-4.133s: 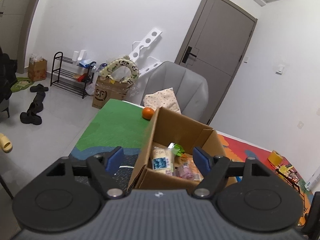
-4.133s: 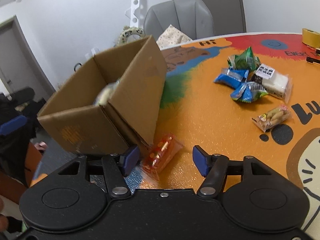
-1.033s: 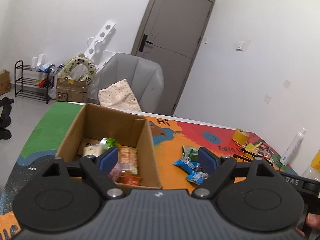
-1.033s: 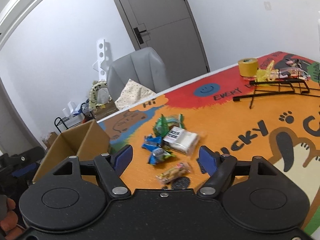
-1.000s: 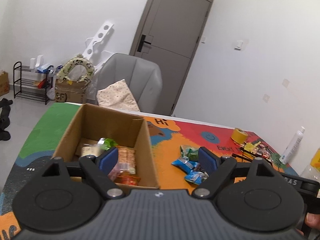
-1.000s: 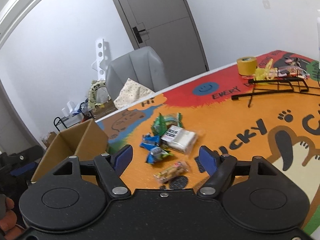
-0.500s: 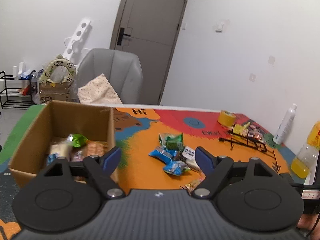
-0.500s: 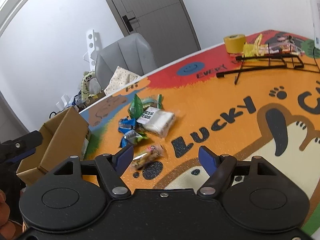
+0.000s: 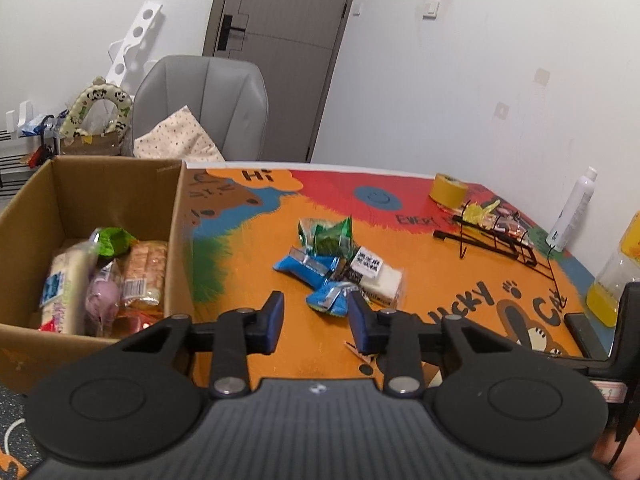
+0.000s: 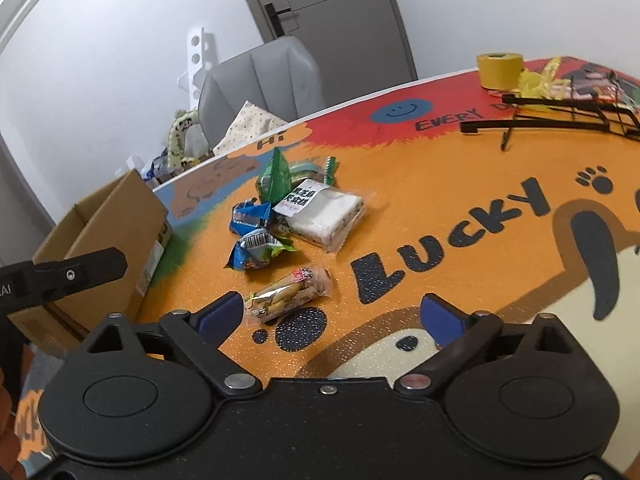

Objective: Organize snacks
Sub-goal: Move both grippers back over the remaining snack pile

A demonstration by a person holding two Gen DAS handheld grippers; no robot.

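— Where were the snacks at that moment?

— Split in two lots. The cardboard box (image 9: 120,196) stood at the left of the table (image 9: 256,344), already holding several packets: a long pale one with a blue label (image 9: 60,280), a pink one (image 9: 103,296), a clear pack of biscuits (image 9: 144,276) and a green wrapper (image 9: 114,236) on top. The rest lay loose on the orange mat, well apart from the box — a green packet (image 10: 276,178), two blue packets (image 10: 256,236), a white cake slab with a black label (image 10: 324,212), all touching in a heap, and a small biscuit pack (image 10: 288,294) lying by itself just in front of them.

— And the left gripper (image 9: 316,318)?

— Its jaws were closing with nothing between them; only bare mat showed in the gap. One of the blue packets (image 9: 332,300) sat just beyond its fingertips.

— The right gripper (image 10: 332,314)?

— Its jaws were opening, spread wide and empty. The biscuit pack lay just beside the left blue pad (image 10: 222,314), toward that side of the gap, and I could not tell whether they touched.

— Anything else on the table?

— A roll of yellow tape (image 10: 500,70), a black wire rack (image 10: 560,116) lying with bright wrappers behind it, a white bottle (image 9: 572,212) and a bottle of yellow liquid (image 9: 616,280) at the far right edge. A grey chair (image 9: 212,108) stood behind the table.
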